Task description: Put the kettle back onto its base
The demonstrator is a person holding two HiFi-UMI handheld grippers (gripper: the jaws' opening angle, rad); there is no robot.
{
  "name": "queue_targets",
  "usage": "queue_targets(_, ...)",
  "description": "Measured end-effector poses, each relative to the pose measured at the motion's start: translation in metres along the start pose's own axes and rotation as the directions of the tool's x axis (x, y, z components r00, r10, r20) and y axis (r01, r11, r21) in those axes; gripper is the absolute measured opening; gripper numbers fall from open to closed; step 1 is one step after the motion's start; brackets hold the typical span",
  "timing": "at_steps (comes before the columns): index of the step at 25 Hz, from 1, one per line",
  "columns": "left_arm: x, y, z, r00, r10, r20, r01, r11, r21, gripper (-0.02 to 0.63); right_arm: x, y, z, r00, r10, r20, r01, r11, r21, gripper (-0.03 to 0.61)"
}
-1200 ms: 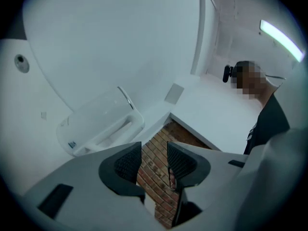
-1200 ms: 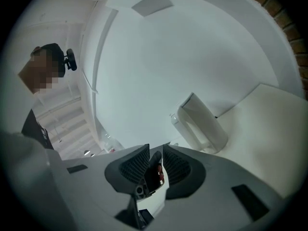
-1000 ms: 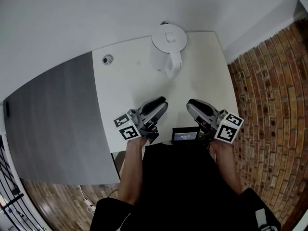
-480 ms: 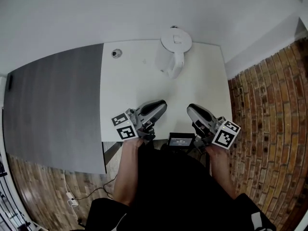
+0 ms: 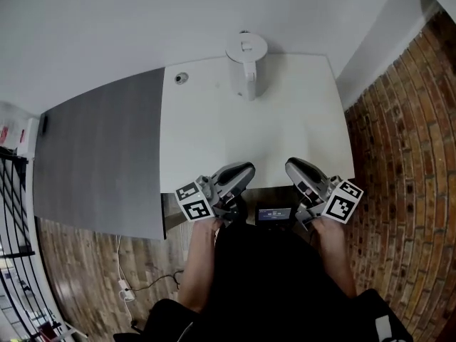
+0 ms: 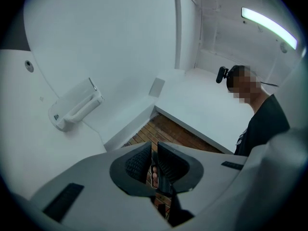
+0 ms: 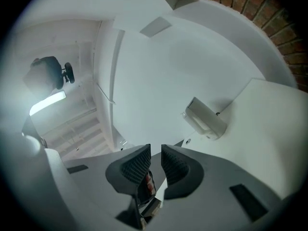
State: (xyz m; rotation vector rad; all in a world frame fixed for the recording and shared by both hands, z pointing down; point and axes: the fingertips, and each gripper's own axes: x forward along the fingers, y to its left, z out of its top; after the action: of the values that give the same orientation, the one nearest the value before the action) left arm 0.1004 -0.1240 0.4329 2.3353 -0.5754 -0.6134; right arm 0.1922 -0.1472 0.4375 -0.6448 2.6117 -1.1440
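Note:
The white kettle (image 5: 246, 64) stands upright at the back edge of the white table (image 5: 285, 134), its handle facing me; whatever it stands on is hidden beneath it. It also shows in the left gripper view as kettle (image 6: 74, 110) and in the right gripper view as kettle (image 7: 206, 117), far from both. My left gripper (image 5: 246, 168) hovers at the table's near edge; its jaws have just been closing and now stand together with nothing between them (image 6: 154, 150). My right gripper (image 5: 288, 164) hangs beside it, jaws nearly touching and empty (image 7: 155, 153).
A small round fitting (image 5: 182, 78) sits in the table's back left corner. A grey tabletop (image 5: 100, 155) adjoins on the left. Brick surface (image 5: 399, 141) runs along the right. A black device (image 5: 276, 214) sits at my chest between the hands.
Both grippers have drawn back from over the table to its near edge, farther from the kettle. The kettle has stayed at the back of the table.

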Motion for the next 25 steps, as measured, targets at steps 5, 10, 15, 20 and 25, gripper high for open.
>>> queue_targets(5,-0.017,-0.029,-0.014,0.999,0.051,0.008,-0.051,0.998,0.029,0.041,-0.019,0.012,-0.012,0.998,0.061,0.032,-0.062,0.998,0.028,0.072)
queue_targets(10,-0.033,-0.051,-0.022,0.997,0.078,0.020,-0.078,0.996,0.038,0.041,-0.027,0.024,-0.034,0.995,0.098,0.026,-0.099,0.993,0.067,0.067)
queue_targets(15,-0.037,-0.053,-0.021,0.997,0.074,0.010,-0.074,0.997,0.024,0.037,-0.034,0.035,-0.034,0.993,0.096,0.064,-0.100,0.994,0.054,0.063)
queue_targets(20,-0.043,-0.055,-0.012,0.999,0.050,-0.016,-0.050,0.999,0.012,0.037,-0.030,0.046,-0.025,0.991,0.065,0.113,-0.069,0.997,0.034,0.054)
queue_targets(25,-0.071,-0.061,-0.007,0.999,0.035,-0.015,-0.035,0.999,-0.028,0.037,-0.012,0.072,-0.045,0.994,0.048,0.103,-0.051,0.998,0.027,0.050)
